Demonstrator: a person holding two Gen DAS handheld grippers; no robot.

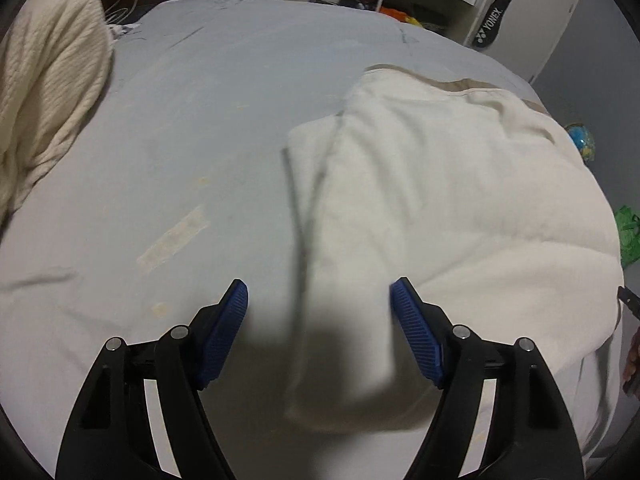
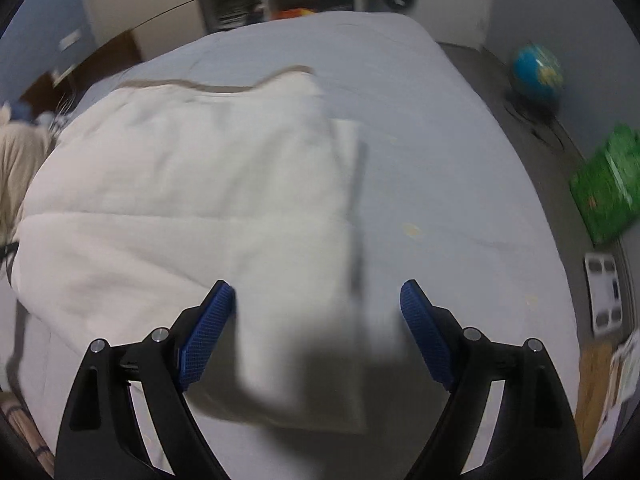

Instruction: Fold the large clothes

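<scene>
Left wrist view: we find the left gripper [image 1: 319,292] pitched steeply down over the bed [image 1: 192,128], its blue pads spread wide and clamping nothing; a blurred sleeve of the white garment [image 1: 448,184] lies below the gap. The garment rests on the right half of the bed, its long axis running from the near edge toward the far one, tan-trimmed end farthest. A cream knit blanket [image 1: 48,92] sits at the left edge.

Right wrist view: the right gripper [image 2: 317,294] is likewise angled down, jaws apart and empty, above the garment's [image 2: 180,184] near right sleeve. The garment occupies the bed's [image 2: 440,160] left half. A globe [image 2: 538,72] and a green bag [image 2: 608,184] stand on the floor to the right; what the bag holds we cannot tell.
</scene>
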